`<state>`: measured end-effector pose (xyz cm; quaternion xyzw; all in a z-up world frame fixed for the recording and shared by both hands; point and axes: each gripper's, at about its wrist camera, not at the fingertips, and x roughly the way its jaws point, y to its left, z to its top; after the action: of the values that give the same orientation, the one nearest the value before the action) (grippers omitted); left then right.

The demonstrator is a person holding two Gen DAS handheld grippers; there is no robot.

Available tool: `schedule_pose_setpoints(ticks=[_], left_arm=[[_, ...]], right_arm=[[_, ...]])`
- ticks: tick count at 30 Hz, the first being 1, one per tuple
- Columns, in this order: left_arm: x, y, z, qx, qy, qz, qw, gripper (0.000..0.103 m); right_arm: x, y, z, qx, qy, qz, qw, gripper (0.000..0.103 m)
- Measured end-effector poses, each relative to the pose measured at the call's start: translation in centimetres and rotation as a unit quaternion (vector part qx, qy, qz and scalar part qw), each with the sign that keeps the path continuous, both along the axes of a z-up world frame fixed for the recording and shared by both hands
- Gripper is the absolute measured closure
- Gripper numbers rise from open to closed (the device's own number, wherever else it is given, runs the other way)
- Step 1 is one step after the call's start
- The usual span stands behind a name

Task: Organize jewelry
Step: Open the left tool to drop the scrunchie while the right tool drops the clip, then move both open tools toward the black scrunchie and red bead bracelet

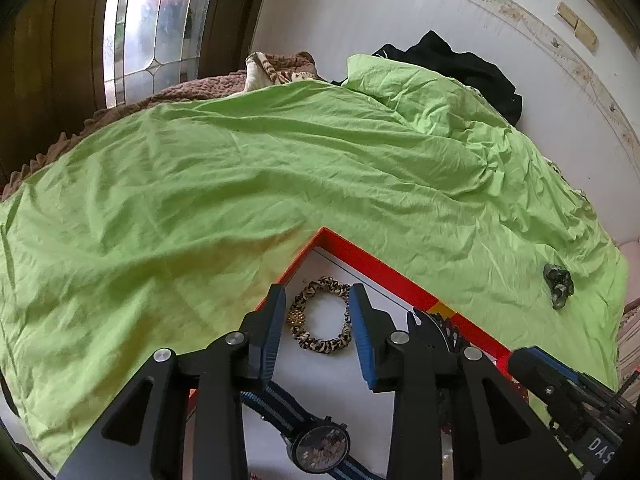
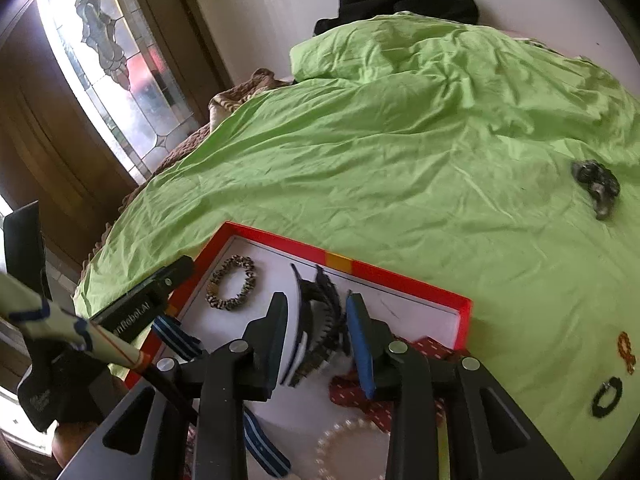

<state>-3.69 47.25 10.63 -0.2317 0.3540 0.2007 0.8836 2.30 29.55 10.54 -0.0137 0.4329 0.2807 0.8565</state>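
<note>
Filling the red tray [image 2: 464, 312] is under way: right gripper [image 2: 316, 334] jaws hang wide around the black hair claw [image 2: 320, 320]. Left gripper [image 1: 318, 330] jaws gape over the leopard bracelet [image 1: 320, 314]. Next, I judge, fetch the dark scrunchie [image 2: 596, 186] lying far right on the bed [image 2: 360, 152].

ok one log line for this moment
left gripper: open over leopard bracelet | right gripper: open around hair claw | both in red tray

The left gripper [image 1: 316, 332] is held low with its fingers [image 1: 362, 344] spread apart and nothing clasped between them; the right gripper [image 2: 320, 340] is likewise held with fingers [image 2: 360, 344] parted, angled downward; the left gripper is seen at the right one's near left.
</note>
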Motion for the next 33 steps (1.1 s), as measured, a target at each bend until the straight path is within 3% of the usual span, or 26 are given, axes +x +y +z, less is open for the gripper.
schedule_pose_setpoints(ticks=[11,29,33], left_arm=[[0.0,-2.2,0.8,0.048,0.015,-0.010,0.9987,0.069],[0.1,-8.4,1.8,0.122,0.030,-0.060,0.9902,0.067],[-0.3,-10.3,2.4,0.133,0.024,-0.076,0.9879,0.062]], right_arm=[[-1.3,-5.4,1.2,0.006,-0.003,-0.030,1.000,0.063],[-3.0,-18.9,1.6,0.000,0.000,-0.134,0.991,0.061],[-3.9,-22.3,1.6,0.000,0.002,-0.160,0.987,0.061]])
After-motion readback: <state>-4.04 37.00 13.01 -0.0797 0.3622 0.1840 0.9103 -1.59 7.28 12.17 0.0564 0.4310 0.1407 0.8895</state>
